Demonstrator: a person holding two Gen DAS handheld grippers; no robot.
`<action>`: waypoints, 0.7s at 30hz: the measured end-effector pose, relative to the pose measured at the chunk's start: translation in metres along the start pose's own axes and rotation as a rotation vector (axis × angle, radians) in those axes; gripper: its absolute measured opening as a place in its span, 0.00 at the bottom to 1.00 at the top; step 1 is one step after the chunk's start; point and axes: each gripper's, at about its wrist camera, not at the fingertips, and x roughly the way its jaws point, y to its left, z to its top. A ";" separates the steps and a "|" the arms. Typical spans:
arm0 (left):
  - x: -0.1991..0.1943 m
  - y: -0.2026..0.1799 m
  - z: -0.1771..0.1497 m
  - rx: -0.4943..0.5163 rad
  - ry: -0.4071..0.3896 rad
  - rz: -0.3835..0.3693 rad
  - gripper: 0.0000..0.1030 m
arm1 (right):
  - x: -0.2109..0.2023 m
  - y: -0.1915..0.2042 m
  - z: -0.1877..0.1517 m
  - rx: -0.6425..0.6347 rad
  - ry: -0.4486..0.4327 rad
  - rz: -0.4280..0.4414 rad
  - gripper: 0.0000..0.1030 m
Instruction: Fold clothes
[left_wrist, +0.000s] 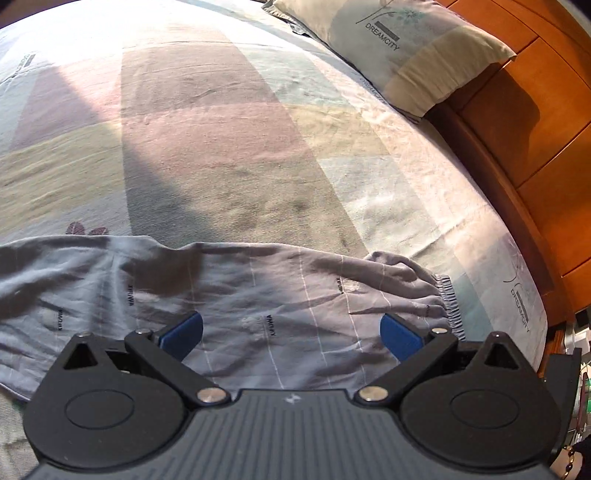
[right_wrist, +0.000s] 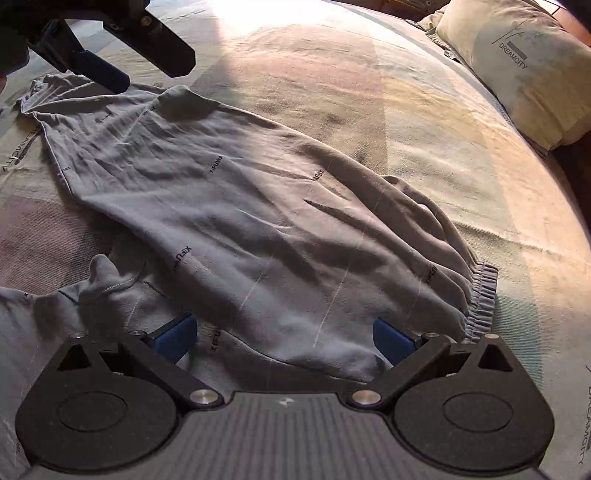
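A grey-blue garment (right_wrist: 258, 221) with thin white lines and small printed words lies crumpled across the bed, its gathered elastic band (right_wrist: 480, 299) at the right end. In the left wrist view the same garment (left_wrist: 240, 295) stretches across the lower frame, its elastic band (left_wrist: 448, 302) at the right. My left gripper (left_wrist: 291, 332) is open just above the cloth, blue pads wide apart, nothing between them. My right gripper (right_wrist: 284, 339) is also open, over the near edge of the garment. The left gripper (right_wrist: 110, 55) shows at the top left of the right wrist view, above the garment's far end.
The bed sheet (left_wrist: 221, 129) has pastel patches, with strong sunlight and shadow bands. A pillow (left_wrist: 399, 48) lies at the far right, and this pillow (right_wrist: 524, 62) shows in the right wrist view. A wooden headboard (left_wrist: 535, 129) runs along the right.
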 end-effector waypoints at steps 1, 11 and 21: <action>0.006 -0.010 0.001 -0.007 0.013 0.010 0.98 | 0.006 -0.007 -0.002 0.019 0.012 0.031 1.00; 0.048 -0.059 0.006 -0.084 0.137 0.082 0.98 | 0.008 -0.015 0.000 -0.025 0.023 0.110 1.00; 0.043 -0.052 0.009 -0.136 0.129 0.113 0.98 | 0.001 -0.014 -0.009 -0.162 0.004 0.146 1.00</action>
